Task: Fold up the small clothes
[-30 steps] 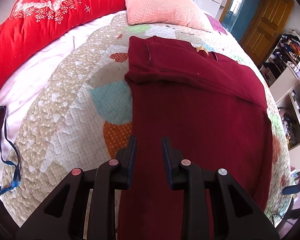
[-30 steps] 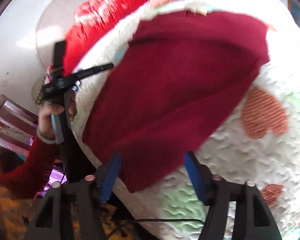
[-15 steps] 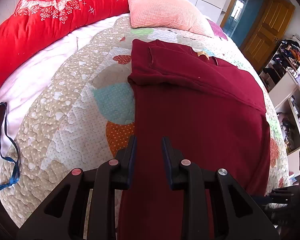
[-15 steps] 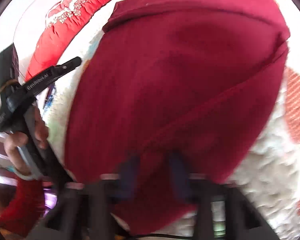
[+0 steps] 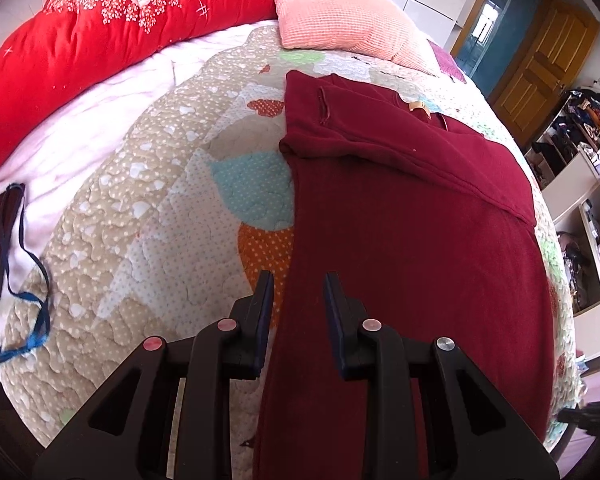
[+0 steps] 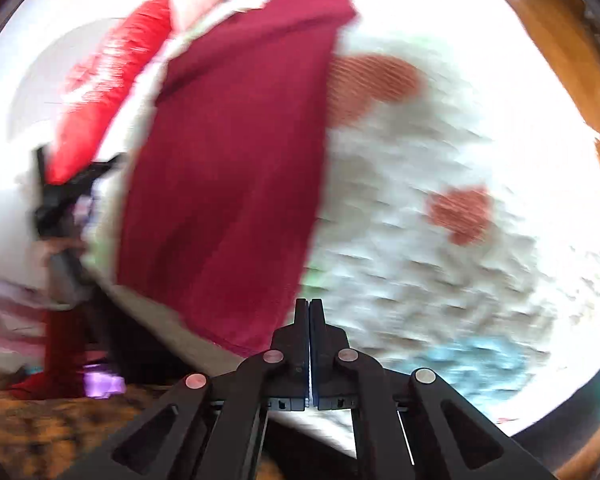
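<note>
A dark red garment (image 5: 412, 216) lies flat on the quilted bed, its far part folded over into a band. My left gripper (image 5: 298, 280) is open and hovers over the garment's left edge near the bed's front. In the blurred right wrist view the same garment (image 6: 236, 168) runs up the left half of the frame. My right gripper (image 6: 309, 308) has its jaws pressed together at the garment's near right corner; no cloth shows between them. The left gripper (image 6: 60, 196) shows at the far left there.
A patchwork quilt (image 5: 160, 216) covers the bed. A red floral duvet (image 5: 100, 40) and a pink pillow (image 5: 340, 12) lie at the far side. A dark strap with a blue cord (image 5: 16, 248) lies at the left. Shelves (image 5: 580, 200) and a wooden door (image 5: 540, 60) stand on the right.
My right gripper has closed and swung right, off the garment's middle to its near right corner. My left gripper stayed open over the left edge, with the view shifting slightly.
</note>
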### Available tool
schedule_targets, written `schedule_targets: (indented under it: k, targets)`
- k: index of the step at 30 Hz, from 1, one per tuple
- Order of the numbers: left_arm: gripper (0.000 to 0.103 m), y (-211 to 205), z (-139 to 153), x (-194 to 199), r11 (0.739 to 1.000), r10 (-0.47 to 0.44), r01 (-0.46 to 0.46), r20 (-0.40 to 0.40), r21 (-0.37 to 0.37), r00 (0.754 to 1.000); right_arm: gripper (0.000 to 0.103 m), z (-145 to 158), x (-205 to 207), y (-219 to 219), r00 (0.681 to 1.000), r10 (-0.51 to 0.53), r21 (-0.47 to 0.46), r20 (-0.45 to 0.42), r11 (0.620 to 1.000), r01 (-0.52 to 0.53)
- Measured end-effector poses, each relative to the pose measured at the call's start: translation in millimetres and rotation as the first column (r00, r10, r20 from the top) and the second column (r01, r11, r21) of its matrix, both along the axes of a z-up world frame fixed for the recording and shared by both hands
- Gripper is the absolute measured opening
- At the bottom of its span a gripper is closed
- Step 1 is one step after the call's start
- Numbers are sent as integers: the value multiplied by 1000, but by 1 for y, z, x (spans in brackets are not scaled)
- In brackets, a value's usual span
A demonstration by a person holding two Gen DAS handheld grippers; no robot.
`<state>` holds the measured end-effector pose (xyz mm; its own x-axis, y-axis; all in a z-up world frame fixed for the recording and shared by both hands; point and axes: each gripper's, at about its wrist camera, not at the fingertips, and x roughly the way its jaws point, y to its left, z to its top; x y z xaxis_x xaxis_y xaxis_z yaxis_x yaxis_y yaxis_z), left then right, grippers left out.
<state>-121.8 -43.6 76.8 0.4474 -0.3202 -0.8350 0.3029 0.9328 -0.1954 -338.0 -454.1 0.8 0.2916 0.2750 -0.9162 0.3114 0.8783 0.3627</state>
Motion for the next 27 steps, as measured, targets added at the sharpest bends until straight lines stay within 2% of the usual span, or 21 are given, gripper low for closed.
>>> schedule_targets:
  k: [1, 3, 5, 7, 8, 11, 14, 15, 16, 17, 18, 19, 22, 27]
  targets:
    - [24, -1, -1, -1, 1000, -4, 4, -8, -2, 1000, 0, -8, 1, -3, 1000, -12, -36, -22, 999, 12]
    - [24, -2, -4, -5, 1000, -11, 11, -24, -2, 1000, 0, -7, 5, -10, 999, -43, 18, 2, 999, 43]
    - [24, -3, -5, -10, 1000, -18, 17, -26, -6, 1000, 13, 10, 15, -11, 996, -28, 73, 89, 997, 21]
    - [24, -5, -6, -14, 1000, -25, 25, -29, -4, 999, 82, 20, 30, -6, 992, 8, 73, 124, 997, -17]
    - [24, -6, -7, -17, 1000, -30, 30, -29, -3, 999, 86, 19, 35, -4, 992, 0, 64, 126, 998, -8]
    - [24, -9, -10, -24, 999, -39, 40, -30, 19, 999, 81, -2, 49, 11, 997, 48, 65, 67, 996, -53]
    - [24, -12, -15, -30, 998, -52, 53, -32, 45, 998, 74, -29, 56, 17, 998, 54, 58, 24, 997, -55]
    - [24, -13, -16, -31, 997, -54, 55, -31, 55, 998, 67, -32, 56, 20, 998, 50, 39, 37, 998, -52]
    - [24, -13, -18, -32, 997, -55, 57, -31, 61, 998, 51, -32, 58, 24, 997, 51, 26, 52, 998, -53]
    - [24, -14, -19, -32, 996, -57, 59, -32, 65, 998, 40, -31, 57, 23, 996, 60, 16, 68, 998, -62]
    - [24, -14, -19, -32, 996, -58, 60, -33, 66, 998, 22, -29, 57, 23, 994, 73, 15, 81, 997, -74]
    - [24, -13, -20, -32, 996, -58, 60, -33, 65, 998, 17, -29, 57, 20, 994, 73, 22, 84, 997, -76]
    - [24, -11, -19, -34, 996, -52, 55, -36, 64, 998, 12, -30, 54, 23, 994, 64, 37, 94, 997, -67]
    - [24, 4, -15, -45, 997, -41, 45, -56, 67, 998, 12, -18, 41, 13, 988, 57, 62, 140, 996, -66]
